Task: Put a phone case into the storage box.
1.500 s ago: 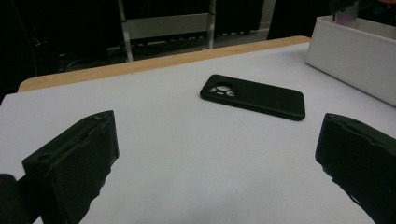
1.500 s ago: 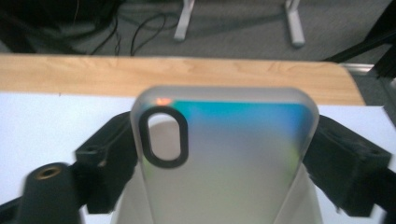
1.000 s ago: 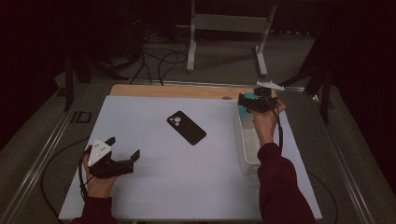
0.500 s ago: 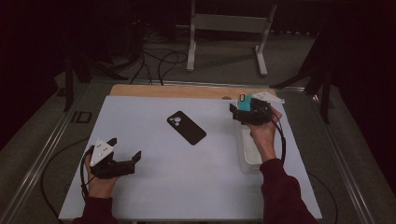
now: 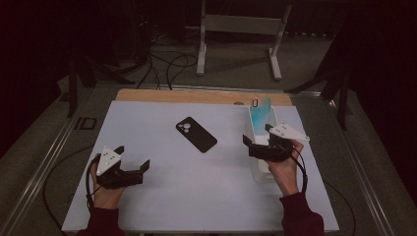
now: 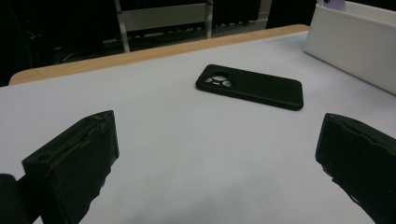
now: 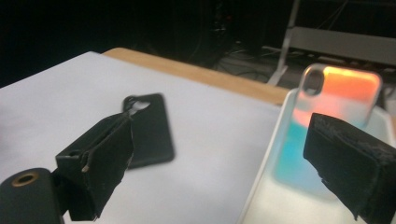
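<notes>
- Jaws stand wide apart on both tools: the left gripper (image 5: 132, 169) at the lower left of the high view and the right gripper (image 5: 256, 142) at right of centre each hold nothing.
- Between the spread black jaws in the left gripper view, bare white table (image 6: 154, 140) shows, with a black phone case (image 6: 250, 87) lying flat in the upper middle of the frame, camera cut-out facing up.
- Seen from above, that black phone case (image 5: 196, 134) rests near the centre of the frame, well apart from the left gripper and closer to the right one.
- At right of the high view, a white tray (image 5: 259, 173) runs lengthwise away from the person, and the right gripper hovers at its left wall.
- An iridescent phone case (image 5: 260, 109), teal from above, leans at the tray's far end.
- From the right gripper view, the same iridescent phone case (image 7: 327, 112) glows orange and teal at the upper right, blurred, inside the white tray (image 7: 261, 186); the black phone case (image 7: 152, 128) lies left of centre, partly behind one jaw.
</notes>
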`<state>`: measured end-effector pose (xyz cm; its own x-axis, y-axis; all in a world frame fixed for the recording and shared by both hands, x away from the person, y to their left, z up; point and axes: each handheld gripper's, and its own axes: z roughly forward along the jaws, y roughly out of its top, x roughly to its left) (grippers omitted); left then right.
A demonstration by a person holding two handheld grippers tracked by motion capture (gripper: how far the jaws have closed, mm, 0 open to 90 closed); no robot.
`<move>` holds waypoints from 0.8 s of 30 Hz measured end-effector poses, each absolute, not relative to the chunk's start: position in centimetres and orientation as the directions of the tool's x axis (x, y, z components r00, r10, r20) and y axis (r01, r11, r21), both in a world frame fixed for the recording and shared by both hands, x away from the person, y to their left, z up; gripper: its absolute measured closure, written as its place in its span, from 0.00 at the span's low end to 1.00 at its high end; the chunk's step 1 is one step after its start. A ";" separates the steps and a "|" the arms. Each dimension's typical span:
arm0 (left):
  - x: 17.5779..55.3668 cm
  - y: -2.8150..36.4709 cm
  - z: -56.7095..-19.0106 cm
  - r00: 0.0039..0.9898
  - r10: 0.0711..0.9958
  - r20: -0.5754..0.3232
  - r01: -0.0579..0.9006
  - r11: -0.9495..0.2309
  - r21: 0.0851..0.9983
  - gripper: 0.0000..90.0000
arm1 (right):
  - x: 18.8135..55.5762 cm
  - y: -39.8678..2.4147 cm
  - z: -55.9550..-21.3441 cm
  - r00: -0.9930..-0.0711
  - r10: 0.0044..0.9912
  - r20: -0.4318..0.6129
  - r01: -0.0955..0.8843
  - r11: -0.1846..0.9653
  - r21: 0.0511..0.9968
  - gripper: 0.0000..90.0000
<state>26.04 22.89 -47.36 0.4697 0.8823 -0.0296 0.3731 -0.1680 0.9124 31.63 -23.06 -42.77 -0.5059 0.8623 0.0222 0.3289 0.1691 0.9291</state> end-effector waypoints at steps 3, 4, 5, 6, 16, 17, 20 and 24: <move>26.0 22.8 -47.4 0.476 0.879 -0.027 0.374 -0.175 0.911 0.00 | 30.5 -23.5 -43.6 -0.508 0.861 0.014 0.328 0.178 0.928 0.09; 26.0 22.8 -47.4 0.476 0.879 -0.027 0.375 -0.174 0.911 0.00 | 30.2 -23.7 -43.9 -0.507 0.862 0.017 0.333 0.178 0.926 0.09; 26.0 22.8 -47.4 0.476 0.879 -0.027 0.376 -0.175 0.910 0.00 | 29.9 -23.8 -44.1 -0.507 0.862 0.010 0.331 0.184 0.926 0.09; 26.1 22.8 -47.4 0.477 0.879 -0.027 0.376 -0.176 0.910 0.00 | 29.6 -24.0 -44.3 -0.505 0.863 0.003 0.328 0.189 0.926 0.09; 26.1 22.8 -47.5 0.476 0.879 -0.027 0.379 -0.177 0.908 0.00 | 27.3 -23.9 -46.2 -0.454 0.890 -0.041 0.303 0.198 0.932 0.09; 26.1 22.8 -47.5 0.477 0.878 -0.026 0.380 -0.180 0.908 0.00 | 27.2 -23.9 -46.3 -0.450 0.892 -0.042 0.303 0.196 0.933 0.09; 26.1 22.7 -47.5 0.482 0.876 -0.025 0.383 -0.185 0.905 0.00 | 26.7 -24.1 -46.6 -0.439 0.898 -0.034 0.297 0.181 0.938 0.09; 26.2 22.5 -47.6 0.490 0.872 -0.023 0.386 -0.193 0.902 0.00 | 26.4 -24.3 -47.0 -0.438 0.898 -0.033 0.298 0.179 0.938 0.09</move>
<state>26.18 22.53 -47.60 0.4897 0.8716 -0.0233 0.3857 -0.1926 0.9023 26.44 -24.25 -46.96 -0.4380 0.8984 -0.0326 0.2980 0.1793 0.9376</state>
